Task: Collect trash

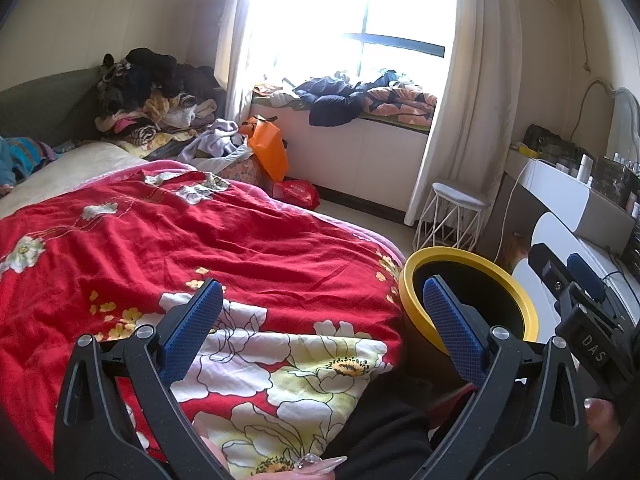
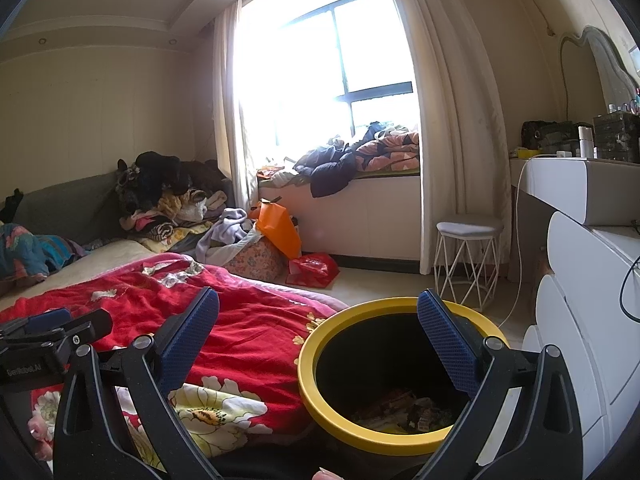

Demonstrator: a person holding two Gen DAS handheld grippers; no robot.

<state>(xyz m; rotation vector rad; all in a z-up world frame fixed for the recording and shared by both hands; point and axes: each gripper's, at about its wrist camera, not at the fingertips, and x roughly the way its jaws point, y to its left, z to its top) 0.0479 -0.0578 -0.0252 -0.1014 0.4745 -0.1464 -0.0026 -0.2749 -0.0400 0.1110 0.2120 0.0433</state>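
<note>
Right wrist view shows the right claw spread wide and gripping nothing, its blue pads framing the yellow-rimmed trash bin at lower centre. Some scraps of trash lie in the bottom of the bin; what they are is too dim to tell. Left of the bin, the bed with its red floral quilt fills the lower left of the frame. The left claw, seen in the left wrist view, is likewise released and empty, hanging over the quilt with the bin at its lower right.

No loose litter is clearly visible on the quilt. Possible candidates sit in the middle of the frame: a red plastic bag on the floor and an orange bag beside it, though whether either counts as trash is a guess.

To do this step well, I would settle on one target before reaching, keep the bin close and steady beside the bed, approach the item with pads wide, pinch crumpled plastic at a fold so it does not slip, and release only once over the bin's opening.
</note>
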